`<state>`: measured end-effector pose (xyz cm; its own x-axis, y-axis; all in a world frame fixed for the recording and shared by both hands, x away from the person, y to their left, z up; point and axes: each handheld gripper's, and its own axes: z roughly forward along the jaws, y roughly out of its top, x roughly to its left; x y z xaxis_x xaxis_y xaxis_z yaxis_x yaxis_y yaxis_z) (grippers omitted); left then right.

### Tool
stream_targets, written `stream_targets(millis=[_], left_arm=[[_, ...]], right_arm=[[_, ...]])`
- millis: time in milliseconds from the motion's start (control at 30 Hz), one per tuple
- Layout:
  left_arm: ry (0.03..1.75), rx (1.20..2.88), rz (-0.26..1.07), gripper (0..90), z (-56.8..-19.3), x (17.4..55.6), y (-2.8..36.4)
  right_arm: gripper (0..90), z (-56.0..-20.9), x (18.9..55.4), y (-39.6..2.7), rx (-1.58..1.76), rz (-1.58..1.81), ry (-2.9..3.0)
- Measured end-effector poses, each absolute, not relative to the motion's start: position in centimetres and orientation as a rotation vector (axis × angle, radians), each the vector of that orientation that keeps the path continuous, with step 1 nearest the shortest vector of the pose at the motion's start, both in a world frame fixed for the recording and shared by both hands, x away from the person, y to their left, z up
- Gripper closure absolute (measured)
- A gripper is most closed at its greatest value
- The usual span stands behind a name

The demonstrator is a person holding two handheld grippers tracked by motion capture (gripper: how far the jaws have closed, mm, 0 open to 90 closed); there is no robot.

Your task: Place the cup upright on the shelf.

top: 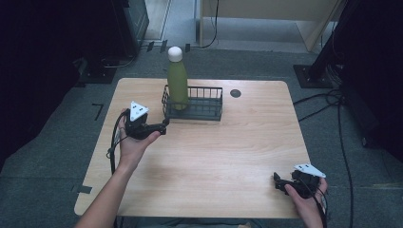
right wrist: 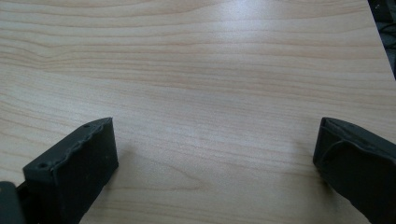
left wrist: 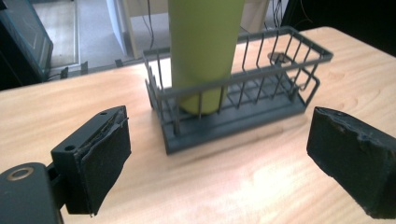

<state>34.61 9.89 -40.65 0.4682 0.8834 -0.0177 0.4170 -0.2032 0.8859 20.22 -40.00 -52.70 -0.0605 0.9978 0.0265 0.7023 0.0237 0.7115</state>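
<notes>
High view. Green bottle (top: 177, 84) with white cap (top: 175, 53) upright in left end of wire basket (top: 204, 103), toward far edge of worktop (top: 214, 147). Left gripper (top: 163, 126) just beside basket's near-left corner, aimed at it, apart from it. Right gripper (top: 276, 182) low at near-right corner of worktop, well apart from everything. Tall bottle, narrow base, shallow basket: likely to tip if struck high or dragged sideways.

Left gripper view. Fingers (left wrist: 102, 158) spread wide, nothing between them. Bottle (left wrist: 205, 51) dead ahead behind basket's (left wrist: 243, 116) end wires, base inside. Risks judged from here: fingers catching top rail instead of bottle body; closing on wires and bottle together, so basket lifts or skids; approach too low, pushing basket away across smooth wood. Smooth bottle wall could also slip in pads if gripped off-centre.

Right gripper view. Fingers (right wrist: 74, 168) apart, empty, over bare worktop (right wrist: 201, 70). Too far off to brace basket if it slides.
</notes>
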Motion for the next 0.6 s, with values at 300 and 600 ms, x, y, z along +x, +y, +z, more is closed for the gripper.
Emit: stream_targets(millis=[300,600], left_arm=[[1.111,1.829,0.667,6.9,-42.9,31.9,11.3],[1.172,1.868,0.621,6.8,-46.8,29.2,13.8]], right_arm=[[0.0,-52.7,20.2,-40.0,1.726,0.785,1.815],[0.0,-52.7,20.2,-40.0,1.724,0.783,1.817]])
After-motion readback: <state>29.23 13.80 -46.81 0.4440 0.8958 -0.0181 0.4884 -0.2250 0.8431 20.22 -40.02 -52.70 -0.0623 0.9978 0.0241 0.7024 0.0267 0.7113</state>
